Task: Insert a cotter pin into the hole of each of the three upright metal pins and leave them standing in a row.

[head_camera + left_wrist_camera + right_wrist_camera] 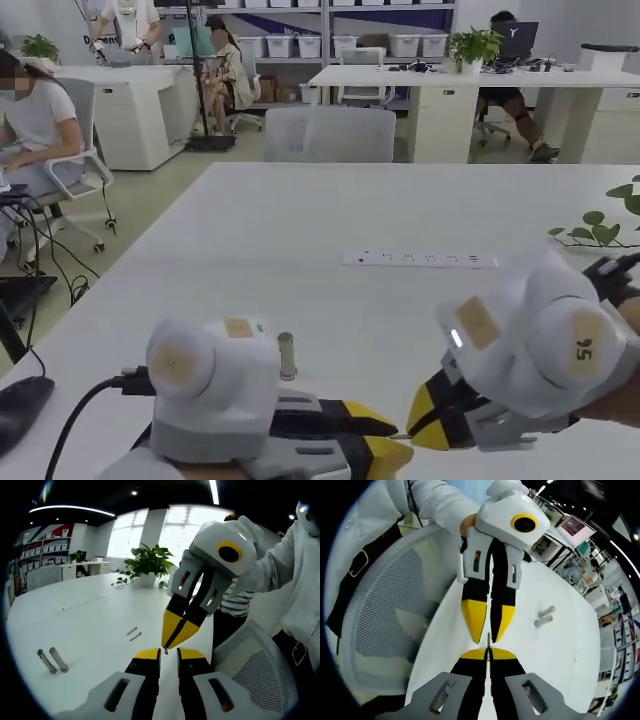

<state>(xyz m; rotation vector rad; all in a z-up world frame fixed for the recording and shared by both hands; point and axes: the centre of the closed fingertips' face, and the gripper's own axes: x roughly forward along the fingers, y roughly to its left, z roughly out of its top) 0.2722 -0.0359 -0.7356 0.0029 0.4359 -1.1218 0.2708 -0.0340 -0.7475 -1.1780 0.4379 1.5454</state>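
Observation:
My right gripper [489, 652] is shut on a thin cotter pin [489, 639] and meets my left gripper [168, 653] tip to tip near the table's front edge. The left jaws stand a narrow gap apart, with the cotter pin's free end at that gap. In the head view the left gripper [395, 440] is low at the centre and the right gripper [415, 425] faces it. Two metal pins [52, 660] stand side by side on the white table. One upright metal pin [287, 356] shows beyond the left gripper. Two more cotter pins [133, 633] lie loose on the table.
A white power strip [420, 259] lies across the middle of the table [300, 230]. A potted plant [146, 565] stands at the table's right edge. A mesh office chair [385, 615] is close behind the grippers. People sit at other desks in the background.

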